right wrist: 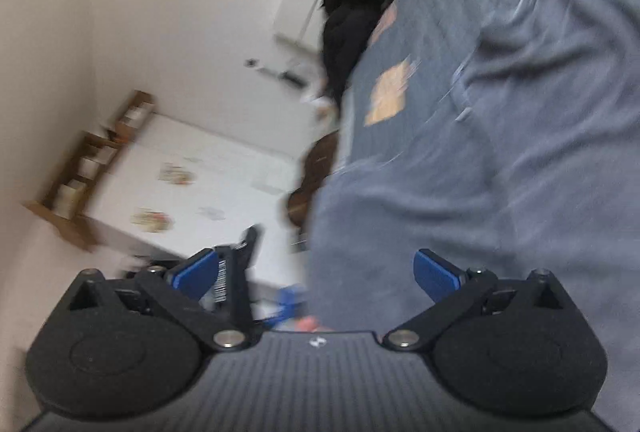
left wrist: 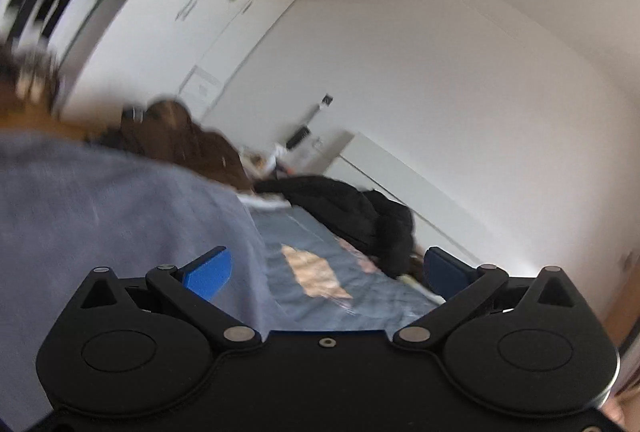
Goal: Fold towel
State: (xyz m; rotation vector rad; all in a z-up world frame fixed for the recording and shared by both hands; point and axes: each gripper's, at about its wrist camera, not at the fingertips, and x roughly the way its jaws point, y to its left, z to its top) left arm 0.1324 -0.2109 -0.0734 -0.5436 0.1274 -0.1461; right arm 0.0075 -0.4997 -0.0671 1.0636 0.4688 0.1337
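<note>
Both views are tilted and blurred by motion. A grey-blue towel (left wrist: pixel 120 216) fills the left of the left wrist view, lying over the bed. My left gripper (left wrist: pixel 326 272) is open, its blue left finger (left wrist: pixel 210 274) against the towel's edge and nothing held between the fingers. In the right wrist view the same towel (right wrist: pixel 440 232) spreads across the right and centre. My right gripper (right wrist: pixel 316 272) is open too, and the towel's left edge runs through the gap between its blue fingers (right wrist: pixel 436 276); no grip shows.
A blue quilt with tan patches (left wrist: pixel 320 272) covers the bed (right wrist: pixel 420 52). A black jacket (left wrist: pixel 360 216) is heaped at the bed's far side by the white wall. A wooden shelf (right wrist: pixel 92 168) hangs on the wall, and a dark wooden headboard (left wrist: pixel 188 140) stands behind the towel.
</note>
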